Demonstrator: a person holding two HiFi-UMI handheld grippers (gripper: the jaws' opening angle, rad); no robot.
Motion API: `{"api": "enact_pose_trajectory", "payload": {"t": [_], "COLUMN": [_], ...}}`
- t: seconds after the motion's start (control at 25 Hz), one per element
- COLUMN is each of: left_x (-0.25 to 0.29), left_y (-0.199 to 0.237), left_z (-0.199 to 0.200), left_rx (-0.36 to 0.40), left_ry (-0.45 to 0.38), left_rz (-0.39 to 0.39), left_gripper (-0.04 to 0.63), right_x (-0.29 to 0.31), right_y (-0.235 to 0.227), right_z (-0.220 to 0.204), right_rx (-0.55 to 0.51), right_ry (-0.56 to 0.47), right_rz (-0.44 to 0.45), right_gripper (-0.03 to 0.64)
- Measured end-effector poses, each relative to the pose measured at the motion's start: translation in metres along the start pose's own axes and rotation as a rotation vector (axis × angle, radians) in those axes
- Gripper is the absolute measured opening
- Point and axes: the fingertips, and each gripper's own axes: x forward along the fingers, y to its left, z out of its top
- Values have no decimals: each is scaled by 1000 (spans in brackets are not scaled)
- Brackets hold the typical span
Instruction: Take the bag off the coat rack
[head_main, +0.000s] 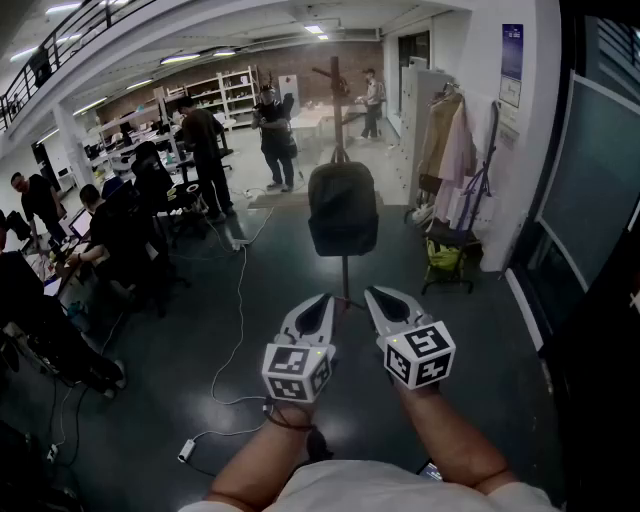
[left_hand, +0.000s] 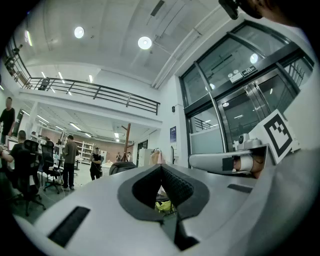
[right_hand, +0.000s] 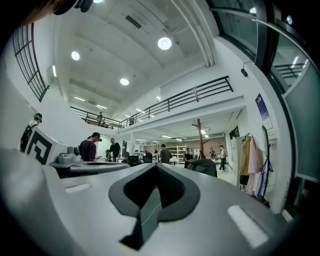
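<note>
A black backpack (head_main: 343, 207) hangs on a wooden coat rack (head_main: 339, 82) straight ahead of me, its thin pole running down to the dark floor. Both grippers are held side by side below and short of it, apart from it. My left gripper (head_main: 324, 299) is shut and holds nothing. My right gripper (head_main: 376, 293) is also shut with nothing in it. The left gripper view has the backpack (left_hand: 123, 168) small, past the shut left gripper (left_hand: 161, 167), with the rack pole (left_hand: 127, 142) above. From the right gripper (right_hand: 156, 165), the backpack (right_hand: 204, 167) and pole (right_hand: 200, 136) stand to the right.
A garment stand with pale coats (head_main: 452, 138) and a yellow-green bag (head_main: 443, 254) sits by the right wall, beside glass doors (head_main: 594, 180). White cables (head_main: 239, 300) trail over the floor. Seated people and desks (head_main: 120, 235) fill the left; two people (head_main: 275, 135) stand behind the rack.
</note>
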Motion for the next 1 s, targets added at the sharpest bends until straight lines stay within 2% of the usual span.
{"api": "enact_pose_trajectory", "payload": {"t": [0.28, 0.4, 0.56, 0.76, 1.0], "left_x": [-11, 6, 11, 19, 56], "left_y": [11, 17, 21, 45, 94], "left_z": [2, 5, -13, -10, -11], "left_rx": [-5, 5, -21, -16, -15], "left_ry": [-7, -19, 19, 9, 8], "left_rz": [6, -4, 1, -9, -14], "left_gripper": [6, 6, 8, 8, 8], "right_x": [4, 15, 20, 46, 104], "right_y": [14, 4, -2, -1, -16], "right_z": [-5, 3, -12, -11, -13], "right_rx": [6, 4, 20, 13, 5], "right_ry": [-9, -33, 1, -4, -5], "right_rz": [-2, 3, -6, -13, -16], "right_gripper": [2, 2, 2, 2, 3]}}
